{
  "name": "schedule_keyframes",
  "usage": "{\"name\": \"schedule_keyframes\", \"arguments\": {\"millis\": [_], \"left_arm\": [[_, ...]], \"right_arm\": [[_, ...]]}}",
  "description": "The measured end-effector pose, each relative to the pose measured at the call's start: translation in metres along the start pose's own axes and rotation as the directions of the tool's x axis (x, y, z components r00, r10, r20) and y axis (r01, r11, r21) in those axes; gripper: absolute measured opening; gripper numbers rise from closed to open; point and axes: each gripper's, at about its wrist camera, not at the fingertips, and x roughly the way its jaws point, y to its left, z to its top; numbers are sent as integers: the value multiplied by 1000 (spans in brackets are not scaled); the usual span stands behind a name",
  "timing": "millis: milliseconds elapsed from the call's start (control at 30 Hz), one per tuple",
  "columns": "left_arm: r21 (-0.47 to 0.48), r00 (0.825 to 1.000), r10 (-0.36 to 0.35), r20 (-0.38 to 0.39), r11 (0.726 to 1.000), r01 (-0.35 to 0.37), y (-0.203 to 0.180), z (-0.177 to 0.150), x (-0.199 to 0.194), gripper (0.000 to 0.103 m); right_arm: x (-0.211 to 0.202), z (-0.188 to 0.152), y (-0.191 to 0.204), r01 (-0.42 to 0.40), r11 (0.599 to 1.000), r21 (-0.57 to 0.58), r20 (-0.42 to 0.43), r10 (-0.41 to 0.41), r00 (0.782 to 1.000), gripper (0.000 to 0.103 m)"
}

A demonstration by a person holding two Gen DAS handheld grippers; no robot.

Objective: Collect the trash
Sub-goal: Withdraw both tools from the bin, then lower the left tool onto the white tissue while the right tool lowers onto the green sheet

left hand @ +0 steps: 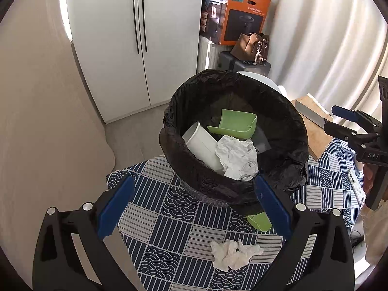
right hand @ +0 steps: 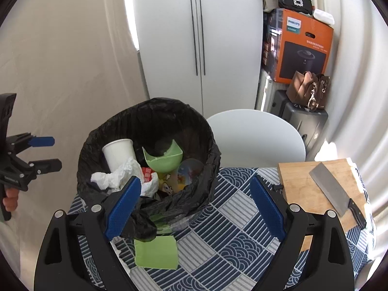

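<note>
Your left gripper (left hand: 194,208) has its fingers spread wide and holds nothing; low in the left wrist frame, between them, a crumpled tissue (left hand: 234,254) lies on the patterned surface (left hand: 169,230). Just beyond it a green shard (left hand: 258,222) peeks out beside your right-hand finger pad, close to the base of the bin (left hand: 232,133). Your right gripper (right hand: 194,208) is likewise wide open and empty, its left finger pad overlapping the black liner's rim in the right wrist view, though you cannot tell whether it touches. A flat green piece (right hand: 156,252) lies on the surface at that frame's lower centre. Inside the bin, mid-frame, sit a white paper cup (right hand: 118,152), crumpled paper (left hand: 236,157) and a broken green bowl (right hand: 163,160). At the right, a cleaver (right hand: 332,189) rests on a wooden board (right hand: 298,186).
</note>
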Motion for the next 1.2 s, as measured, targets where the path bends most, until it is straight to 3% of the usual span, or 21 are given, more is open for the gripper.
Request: {"name": "schedule_keyframes", "arguments": {"millis": [233, 667, 1200], "left_arm": [[-20, 998, 46, -40, 999, -47, 6, -30, -5, 97], [-72, 995, 49, -89, 996, -56, -1, -84, -2, 97], [-116, 986, 32, -162, 992, -51, -4, -127, 26, 97]], "right_arm": [[-3, -22, 4, -40, 999, -20, -24, 39, 999, 88], [-3, -77, 19, -112, 990, -84, -126, 101, 987, 88], [56, -144, 52, -215, 973, -88, -319, 176, 931, 88]]}}
